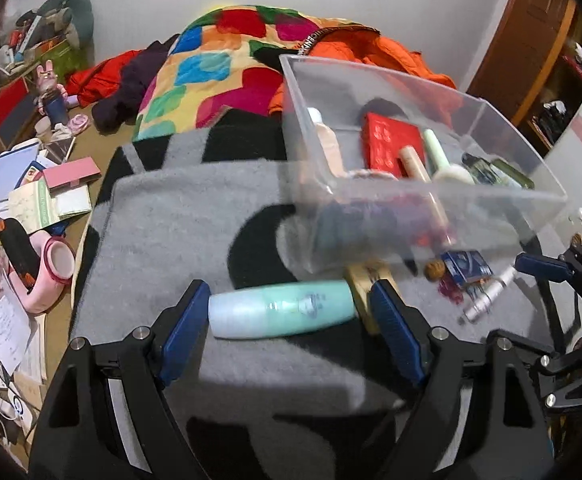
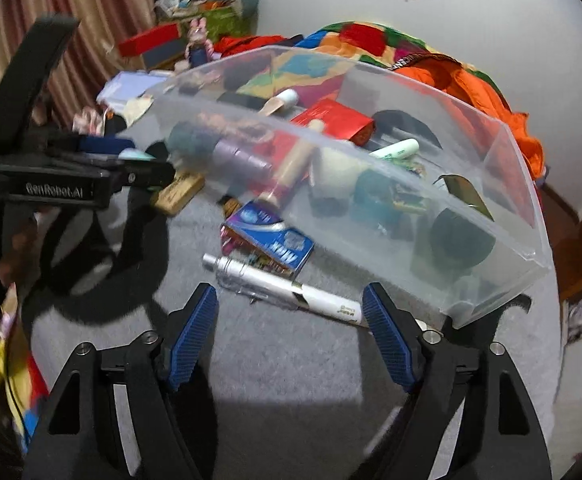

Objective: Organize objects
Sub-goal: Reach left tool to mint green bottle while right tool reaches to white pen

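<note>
A mint-green bottle with a gold cap lies sideways on the grey blanket. My left gripper stands open over it, one pad at each end and the cap running under the right pad. My right gripper is open just short of a white pen that lies across its gap, beside a small blue box. Behind both sits a clear plastic bin holding a red box, tubes and bottles.
A patchwork quilt and an orange jacket are heaped behind the bin. Books, papers and a pink object crowd the floor at the left. A wooden shelf unit stands at the right.
</note>
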Tool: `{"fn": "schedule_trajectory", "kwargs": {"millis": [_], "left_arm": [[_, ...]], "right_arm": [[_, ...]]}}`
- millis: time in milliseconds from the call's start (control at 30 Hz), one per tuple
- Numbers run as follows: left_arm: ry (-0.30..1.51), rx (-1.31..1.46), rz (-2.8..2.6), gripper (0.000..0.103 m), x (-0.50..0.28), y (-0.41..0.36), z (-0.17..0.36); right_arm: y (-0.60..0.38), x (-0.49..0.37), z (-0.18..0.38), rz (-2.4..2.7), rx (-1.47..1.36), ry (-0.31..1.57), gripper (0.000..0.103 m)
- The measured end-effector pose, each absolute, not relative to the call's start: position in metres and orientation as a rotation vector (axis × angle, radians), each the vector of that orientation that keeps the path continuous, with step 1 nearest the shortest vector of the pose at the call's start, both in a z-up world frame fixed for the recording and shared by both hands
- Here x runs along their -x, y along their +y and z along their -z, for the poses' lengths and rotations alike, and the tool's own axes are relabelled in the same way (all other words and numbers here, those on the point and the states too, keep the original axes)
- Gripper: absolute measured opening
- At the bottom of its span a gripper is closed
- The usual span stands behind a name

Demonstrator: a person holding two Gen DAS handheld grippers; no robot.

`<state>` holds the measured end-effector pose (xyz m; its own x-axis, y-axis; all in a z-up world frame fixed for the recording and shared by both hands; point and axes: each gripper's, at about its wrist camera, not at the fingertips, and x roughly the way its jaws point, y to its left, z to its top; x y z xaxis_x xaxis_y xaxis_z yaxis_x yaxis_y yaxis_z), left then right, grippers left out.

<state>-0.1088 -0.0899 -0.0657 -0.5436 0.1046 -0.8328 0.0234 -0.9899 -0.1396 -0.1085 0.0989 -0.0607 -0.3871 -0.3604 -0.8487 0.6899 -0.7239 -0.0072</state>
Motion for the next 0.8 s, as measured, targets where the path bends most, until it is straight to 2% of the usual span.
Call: {"fn": "schedule_trajectory", "kwargs": {"millis": [67,400,533,667,700,733,800], "left_arm": [[-0.226,1.473,-2.692,0.082,0.101,-0.088,0.066],[-0.154,1.377,-2.782,0.083,0.096,-0.091,0.039],[-0.126,1.436,-2.739,0.083,0.111,-0.088,0.053],[-0.157,1.457,-2.688,0.082,0.107,-0.086,0.065],[-0.170,1.453,-2.674,0.081,0.105,-0.085,0.064],[-0.199,1.446,-2.656,0.079,0.101,-0.086,0.064],[-0.227,1.449,-2.634,0.072,0.092,-0.085,0.065]], "right_arm": [[0.102,0.105,0.060,2.038,-1.218,0.412,0.069],[0.092,0.122,0.052,2.184,-1.124,0.509,0.072],[0.093,0.140,0.070,2.141,-1.221,0.460,0.072],[0.101,0.133,0.063,2.082,-1.216,0.445,0.073],[0.104,0.131,0.061,2.062,-1.224,0.431,0.068],[0.107,0.130,0.061,2.017,-1.247,0.394,0.056],[0.114,0.129,0.059,1.954,-1.273,0.329,0.050]]}}
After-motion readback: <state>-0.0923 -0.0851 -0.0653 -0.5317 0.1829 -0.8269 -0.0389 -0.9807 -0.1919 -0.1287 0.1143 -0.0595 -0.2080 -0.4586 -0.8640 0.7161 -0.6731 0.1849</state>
